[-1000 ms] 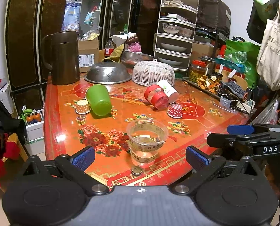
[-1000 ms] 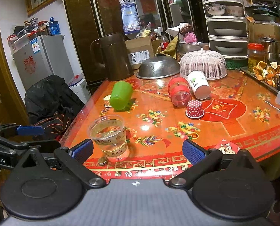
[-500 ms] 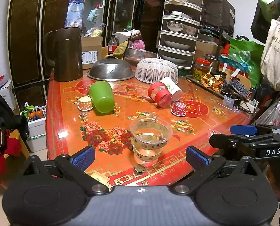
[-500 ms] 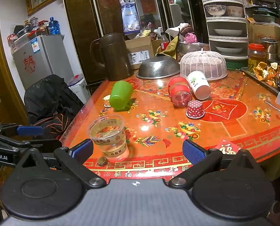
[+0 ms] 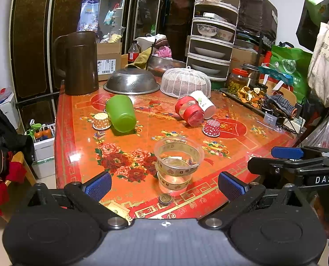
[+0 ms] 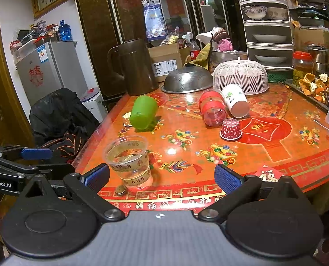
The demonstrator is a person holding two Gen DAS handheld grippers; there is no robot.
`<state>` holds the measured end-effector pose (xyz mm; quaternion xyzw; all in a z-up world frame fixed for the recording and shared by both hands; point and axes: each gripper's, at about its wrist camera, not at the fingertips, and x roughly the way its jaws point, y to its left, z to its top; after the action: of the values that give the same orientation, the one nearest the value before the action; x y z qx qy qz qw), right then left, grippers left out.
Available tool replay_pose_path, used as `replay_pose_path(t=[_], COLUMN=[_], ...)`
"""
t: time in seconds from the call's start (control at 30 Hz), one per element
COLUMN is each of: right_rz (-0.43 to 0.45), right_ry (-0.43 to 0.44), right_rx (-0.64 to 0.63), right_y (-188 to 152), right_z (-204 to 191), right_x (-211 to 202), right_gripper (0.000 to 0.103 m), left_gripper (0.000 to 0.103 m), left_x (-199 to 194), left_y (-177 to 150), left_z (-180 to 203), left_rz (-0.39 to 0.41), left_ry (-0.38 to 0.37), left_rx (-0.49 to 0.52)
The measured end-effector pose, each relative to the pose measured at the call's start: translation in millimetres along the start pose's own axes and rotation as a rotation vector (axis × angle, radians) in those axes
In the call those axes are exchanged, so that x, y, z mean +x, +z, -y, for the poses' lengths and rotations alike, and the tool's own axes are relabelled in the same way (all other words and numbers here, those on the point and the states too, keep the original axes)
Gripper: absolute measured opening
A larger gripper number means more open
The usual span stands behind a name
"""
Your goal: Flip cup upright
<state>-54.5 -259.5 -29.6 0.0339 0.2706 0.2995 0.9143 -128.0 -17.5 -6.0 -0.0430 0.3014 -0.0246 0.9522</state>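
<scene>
Left wrist view: on the red floral table (image 5: pixel 80 137), a green cup (image 5: pixel 120 113) lies on its side beside a small orange dotted cup (image 5: pixel 101 121); a clear cup (image 5: pixel 177 163) stands upright nearest, between the spread, empty fingers of the left gripper (image 5: pixel 164 182). The right gripper (image 6: pixel 162 176) likewise gapes wide, empty.

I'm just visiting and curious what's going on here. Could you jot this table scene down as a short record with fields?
setting: cluttered home table with a red floral top
upright: clear plastic cup near the front edge
on their sides: green cup, red cup, white paper cup
upside down: red dotted paper cup
left hand-held gripper: open, empty
right hand-held gripper: open, empty
</scene>
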Motion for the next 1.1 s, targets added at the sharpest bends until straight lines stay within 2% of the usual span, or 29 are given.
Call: replay_pose_path(t=[1.1], right_rz=[0.02], right_ry=[0.022], right_rx=[0.015], right_y=[2.2], right_z=[3.7], right_x=[-1.9], right_gripper=[0.102], left_gripper=[0.103], left_x=[1.8], left_y=[1.5], left_z=[-0.3], left_rz=[0.006], left_ry=[0.004], left_rx=[-0.005])
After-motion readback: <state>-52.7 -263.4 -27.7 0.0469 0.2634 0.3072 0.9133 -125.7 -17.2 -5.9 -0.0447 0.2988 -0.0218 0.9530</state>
